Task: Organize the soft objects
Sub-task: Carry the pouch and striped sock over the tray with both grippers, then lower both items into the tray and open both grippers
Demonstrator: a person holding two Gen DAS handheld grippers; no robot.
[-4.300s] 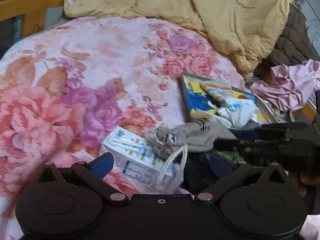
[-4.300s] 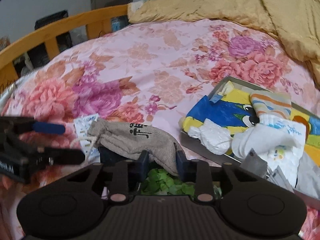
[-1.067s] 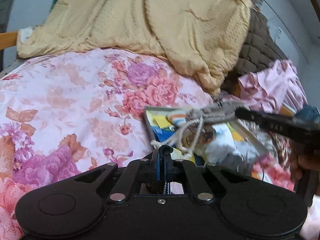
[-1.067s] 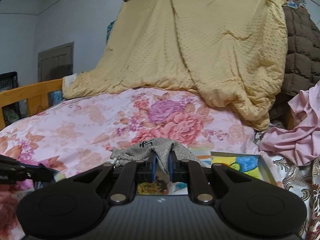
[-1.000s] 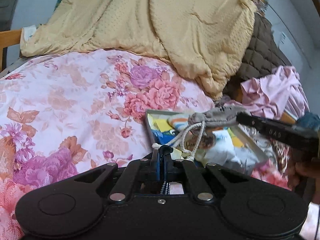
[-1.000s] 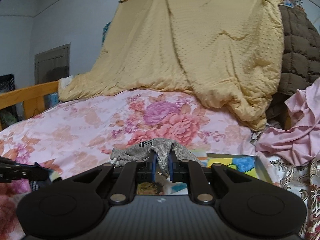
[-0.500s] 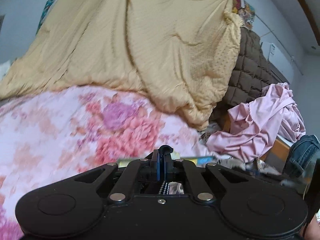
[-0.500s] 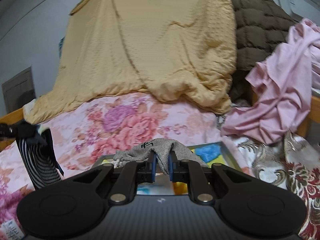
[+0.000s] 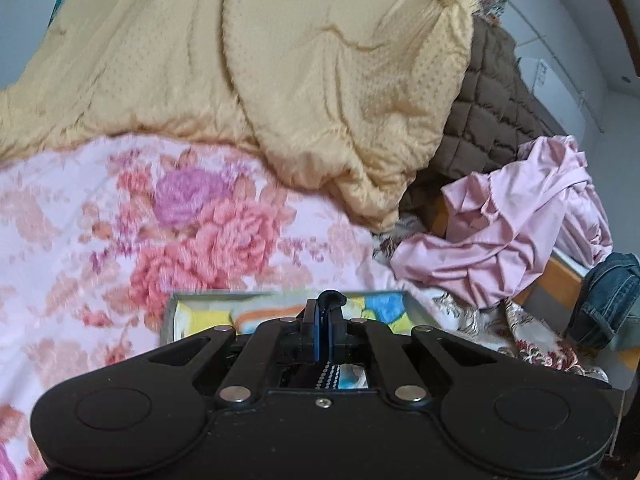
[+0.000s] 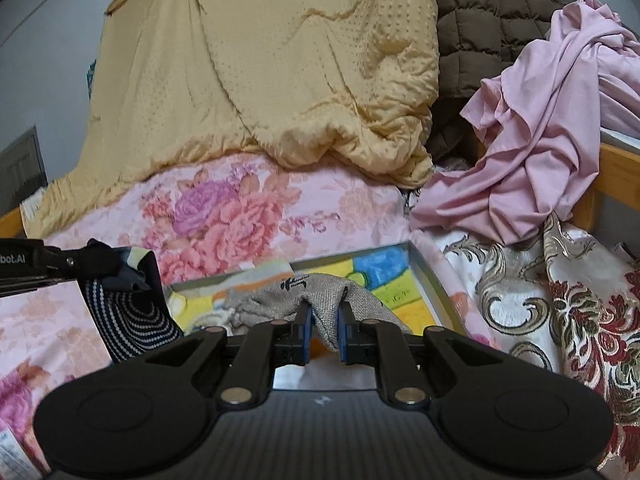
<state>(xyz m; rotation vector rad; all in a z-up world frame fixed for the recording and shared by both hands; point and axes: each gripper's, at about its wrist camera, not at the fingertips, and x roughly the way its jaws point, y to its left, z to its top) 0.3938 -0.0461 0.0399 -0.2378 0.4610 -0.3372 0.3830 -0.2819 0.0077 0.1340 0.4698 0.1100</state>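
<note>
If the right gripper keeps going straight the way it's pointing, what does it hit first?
Probably the shallow tray just ahead of the right gripper, which is shut on the grey pouch; depth is unclear.

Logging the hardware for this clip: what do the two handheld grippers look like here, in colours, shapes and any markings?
Both are matte black. The left gripper and the right gripper each show a wide body with two round discs, angled linkage arms on silver rivets, and blue pads on the fingers. The right body's top is ribbed with a small pale logo. White lettering ending "bot.AI" marks the left gripper's side, seen from the right wrist.
</note>
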